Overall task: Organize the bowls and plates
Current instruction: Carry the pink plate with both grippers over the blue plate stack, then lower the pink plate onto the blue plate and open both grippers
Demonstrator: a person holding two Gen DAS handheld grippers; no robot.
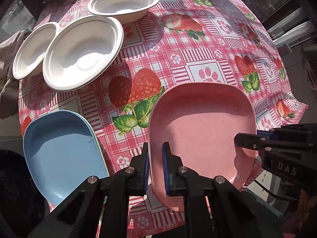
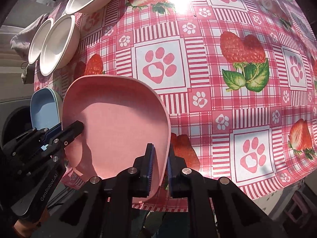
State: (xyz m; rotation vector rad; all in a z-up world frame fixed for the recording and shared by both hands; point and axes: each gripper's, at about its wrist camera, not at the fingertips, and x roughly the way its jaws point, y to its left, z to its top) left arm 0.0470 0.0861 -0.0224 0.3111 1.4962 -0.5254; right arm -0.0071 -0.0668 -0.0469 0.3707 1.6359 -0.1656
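The pink plate [image 1: 202, 130] is being pinched at opposite rims by the left gripper [image 1: 155, 168] and the right gripper [image 2: 160, 168], both closed on it, near the table's [image 2: 198, 59] front edge beside the blue plate [image 1: 59, 152] (seemingly for stacking).

"DAS" on right gripper [image 1: 244, 141] body; "GenRobot.AI" on left gripper [image 2: 73, 130] body.

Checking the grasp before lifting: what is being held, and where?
Both the left gripper and the right gripper clamp the pink squarish plastic plate by opposite side rims.
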